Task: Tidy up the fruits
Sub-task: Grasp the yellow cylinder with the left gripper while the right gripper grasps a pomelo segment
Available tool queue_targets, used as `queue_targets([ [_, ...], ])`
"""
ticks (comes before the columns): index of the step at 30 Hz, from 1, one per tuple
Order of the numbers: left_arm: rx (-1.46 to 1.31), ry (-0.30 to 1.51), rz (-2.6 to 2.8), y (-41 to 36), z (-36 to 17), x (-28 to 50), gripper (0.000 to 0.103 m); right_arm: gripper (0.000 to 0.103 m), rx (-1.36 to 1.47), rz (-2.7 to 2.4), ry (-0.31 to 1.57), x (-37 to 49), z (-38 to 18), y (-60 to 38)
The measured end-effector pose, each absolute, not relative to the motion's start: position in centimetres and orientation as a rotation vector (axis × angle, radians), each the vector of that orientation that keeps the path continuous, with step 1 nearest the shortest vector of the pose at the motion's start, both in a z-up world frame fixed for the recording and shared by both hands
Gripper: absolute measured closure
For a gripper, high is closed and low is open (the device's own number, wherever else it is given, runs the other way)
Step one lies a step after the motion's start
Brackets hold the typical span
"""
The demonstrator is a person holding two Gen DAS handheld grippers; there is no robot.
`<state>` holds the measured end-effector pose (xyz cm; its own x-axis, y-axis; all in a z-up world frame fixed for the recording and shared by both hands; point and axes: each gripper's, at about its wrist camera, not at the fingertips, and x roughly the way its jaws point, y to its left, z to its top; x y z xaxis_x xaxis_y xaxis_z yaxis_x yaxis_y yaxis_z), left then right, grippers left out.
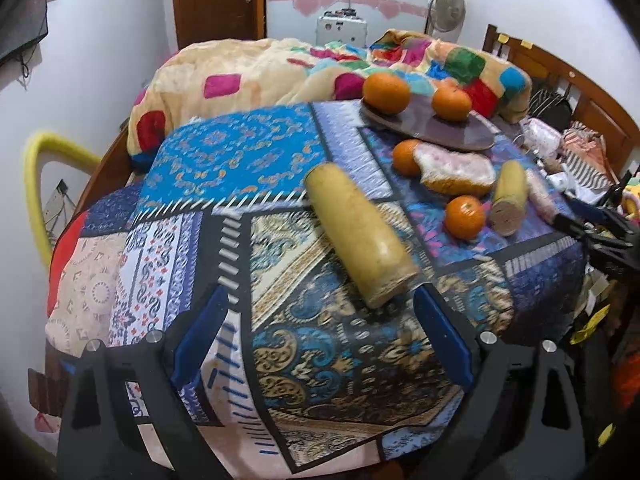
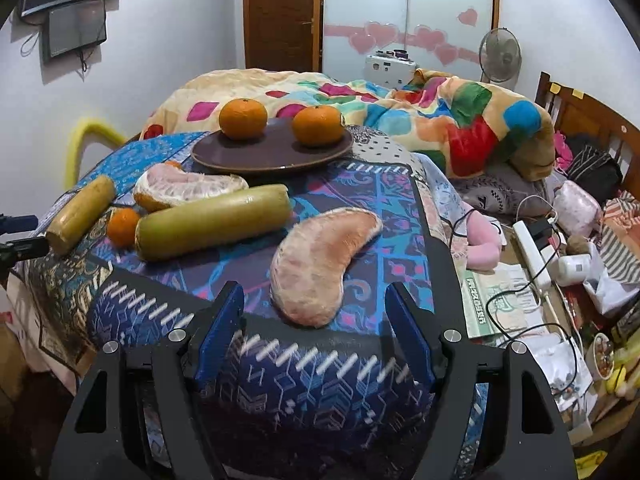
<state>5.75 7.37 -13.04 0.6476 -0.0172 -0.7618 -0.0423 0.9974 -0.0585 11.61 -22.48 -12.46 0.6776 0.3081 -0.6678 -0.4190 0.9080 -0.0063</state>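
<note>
peeking from behind the big pomelo chunk (image 2: 188, 190), one orange (image 2: 173, 164) is mostly hidden; both claws, left gripper (image 1: 320, 320) and right gripper (image 2: 316, 320), gape apart, empty, near pomelo segment (image 2: 320, 264).

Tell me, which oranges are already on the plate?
The two oranges at the back sit on the brown plate; the others lie on the quilt.

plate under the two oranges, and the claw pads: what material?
Plate: looks like glazed ceramic or melamine, dark brown and smooth with a faint sheen; can't tell which. Right claw pads: blue, matte, probably rubber or soft plastic, on black hard-plastic fingers.
</note>
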Motion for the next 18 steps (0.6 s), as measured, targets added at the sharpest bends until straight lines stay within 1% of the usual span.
queue_targets([
  [6, -0.096, 0.862, -0.003, 6.9, -12.7, 8.2, 0.007, 0.033, -0.14, 0.393, 0.75, 13.7, -13.5, -21.9],
  [7, -0.102, 0.87, -0.007, 6.9, -12.9, 8.9, 0.01, 0.033, -0.134, 0.39, 0.757, 14.0, -13.7, -21.8],
  [8, -0.106, 0.877, -0.012, 6.9, -13.1, 9.4, 0.016, 0.033, -0.131, 0.384, 0.756, 14.4, -13.8, -21.7],
  [9, -0.112, 0.892, -0.019, 7.0, -13.5, 10.2, 0.019, 0.033, -0.131, 0.381, 0.752, 14.4, -13.8, -21.7],
  [10, -0.122, 0.903, -0.021, 7.0, -13.7, 10.7, 0.026, 0.035, -0.126, 0.38, 0.746, 14.6, -13.8, -21.7],
  [11, -0.142, 0.919, -0.024, 7.2, -14.1, 11.2, 0.034, 0.041, -0.12, 0.381, 0.741, 14.7, -13.7, -21.7],
  [14, -0.211, 0.95, -0.037, 7.8, -14.9, 12.5, 0.038, 0.043, -0.123, 0.386, 0.735, 15.1, -13.8, -21.5],
  [18, -0.182, 0.94, -0.025, 7.5, -15.0, 13.0, 0.039, 0.047, -0.13, 0.398, 0.724, 15.4, -13.8, -21.3],
])
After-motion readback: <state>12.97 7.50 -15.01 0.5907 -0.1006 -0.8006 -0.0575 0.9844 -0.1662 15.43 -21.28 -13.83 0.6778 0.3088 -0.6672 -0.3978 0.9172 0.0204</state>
